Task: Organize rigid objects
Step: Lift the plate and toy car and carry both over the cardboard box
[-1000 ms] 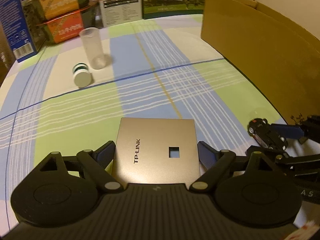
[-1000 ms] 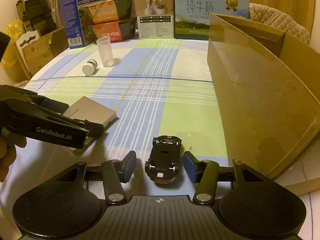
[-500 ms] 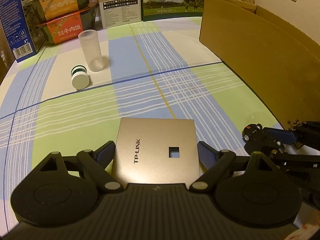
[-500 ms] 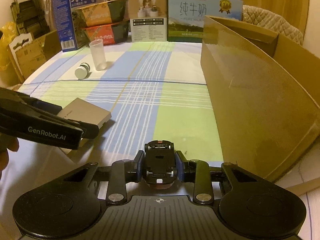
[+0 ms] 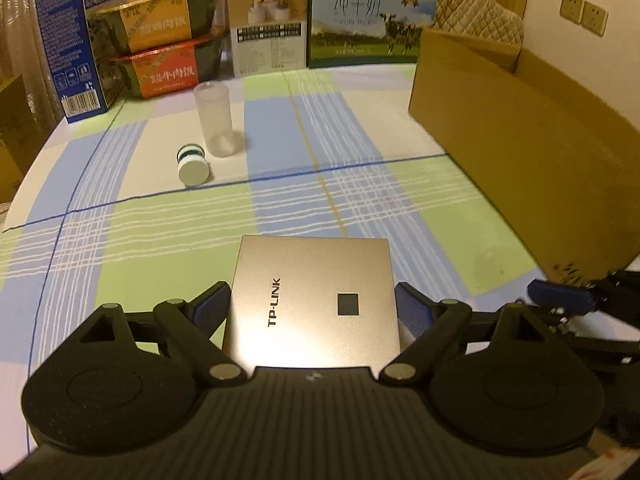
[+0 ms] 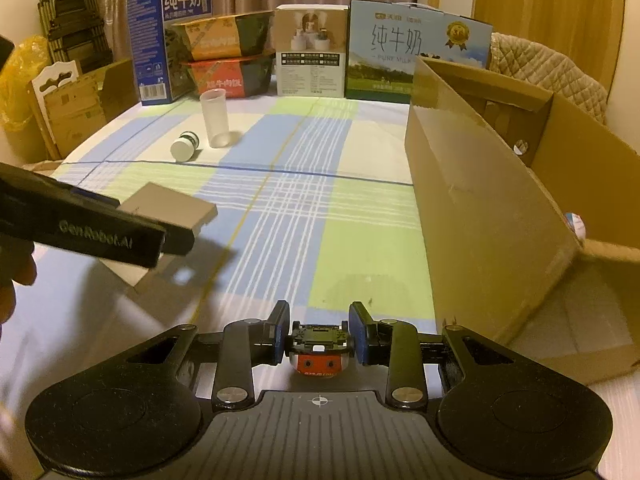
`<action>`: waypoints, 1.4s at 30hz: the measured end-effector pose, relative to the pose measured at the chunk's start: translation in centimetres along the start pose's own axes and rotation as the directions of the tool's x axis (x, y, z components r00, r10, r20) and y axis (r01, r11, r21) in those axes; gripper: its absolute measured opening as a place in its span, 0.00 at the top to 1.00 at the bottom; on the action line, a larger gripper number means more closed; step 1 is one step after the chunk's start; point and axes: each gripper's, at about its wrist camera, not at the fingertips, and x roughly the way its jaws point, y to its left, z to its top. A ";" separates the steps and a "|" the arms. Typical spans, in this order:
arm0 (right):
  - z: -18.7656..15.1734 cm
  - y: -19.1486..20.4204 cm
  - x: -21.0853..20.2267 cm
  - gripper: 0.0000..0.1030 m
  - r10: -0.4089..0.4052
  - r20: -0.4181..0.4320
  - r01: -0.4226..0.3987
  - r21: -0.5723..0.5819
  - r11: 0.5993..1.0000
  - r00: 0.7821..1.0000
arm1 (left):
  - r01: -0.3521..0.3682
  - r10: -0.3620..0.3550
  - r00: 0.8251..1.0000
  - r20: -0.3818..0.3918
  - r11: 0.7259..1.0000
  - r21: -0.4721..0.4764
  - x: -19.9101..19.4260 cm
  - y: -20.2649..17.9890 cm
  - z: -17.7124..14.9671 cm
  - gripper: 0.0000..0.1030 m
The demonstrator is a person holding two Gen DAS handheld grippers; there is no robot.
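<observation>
A: Report the layout, largest item first, referenced to the cardboard box.

B: The table (image 6: 352,240) carries a checked cloth. The cardboard box (image 6: 480,216) stands open-topped along its right side. Cartons (image 6: 380,52) line the far edge, left of the box's far end. The TP-LINK panel (image 5: 314,300) is well left of the box's near corner, raised off the cloth, with its shadow below it. The frosted cup (image 6: 215,118) stands upright far to the left of the box; the small white bottle (image 6: 184,146) lies on its side just beside the cup. The toy car (image 6: 319,344) is near the box's near corner.

A: Claw states?

B: Left claw (image 5: 314,304): jaws set wide, pads bearing on both side edges of the panel. Right claw (image 6: 319,334): jaws narrow, just closed, clamped on the toy car, its underside facing up.
</observation>
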 end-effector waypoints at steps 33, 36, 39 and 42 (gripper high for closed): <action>5.0 -2.6 -13.8 0.72 -0.018 0.248 0.014 0.017 1.000 0.969 | 0.002 0.001 0.995 0.104 0.999 -0.032 -11.7 -5.6 2.4 0.17; 5.6 -3.6 -15.0 0.72 -0.029 0.272 0.022 0.029 0.999 0.962 | 0.014 -0.011 0.994 0.112 1.000 -0.023 -12.2 -6.5 2.8 0.17; 6.2 -5.0 -16.0 0.72 -0.042 0.288 0.028 0.051 0.998 0.957 | 0.022 -0.022 0.993 0.117 1.000 -0.001 -12.6 -7.8 3.2 0.17; 6.8 -6.6 -16.7 0.72 -0.058 0.297 0.038 0.071 0.997 0.953 | 0.040 -0.041 0.992 0.120 0.999 0.012 -12.8 -9.0 3.7 0.17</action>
